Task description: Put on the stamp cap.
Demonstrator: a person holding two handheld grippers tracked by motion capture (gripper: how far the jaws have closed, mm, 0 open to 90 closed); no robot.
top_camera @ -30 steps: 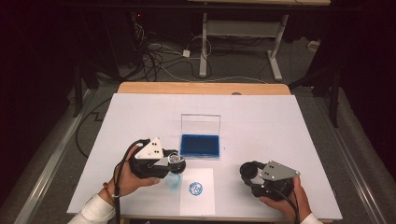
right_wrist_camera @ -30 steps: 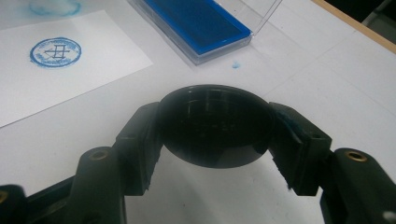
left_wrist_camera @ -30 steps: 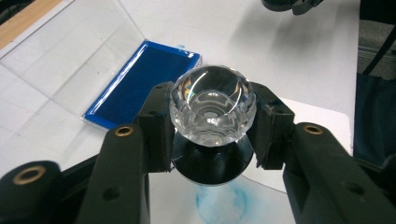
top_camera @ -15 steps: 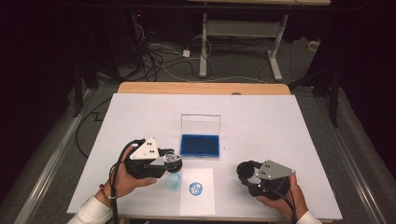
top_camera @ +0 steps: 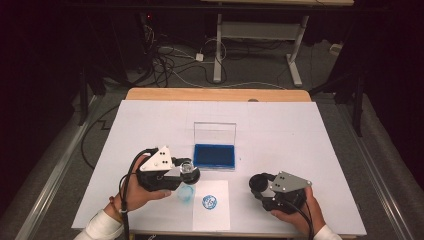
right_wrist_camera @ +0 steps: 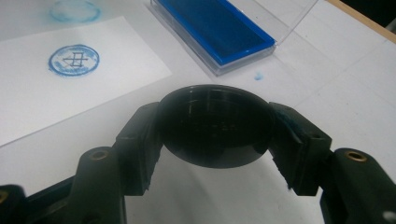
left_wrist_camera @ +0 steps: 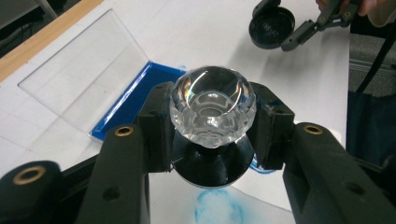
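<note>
Left hand-held gripper clamped on clear-knobbed stamp, right hand-held gripper on black cap.

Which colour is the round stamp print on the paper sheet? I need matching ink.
Blue; the stamp print shows best in the right gripper view.

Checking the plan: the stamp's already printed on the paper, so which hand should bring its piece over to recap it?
Probably right: the right gripper holds the light black cap; the left gripper holds the stamp near the paper.
</note>
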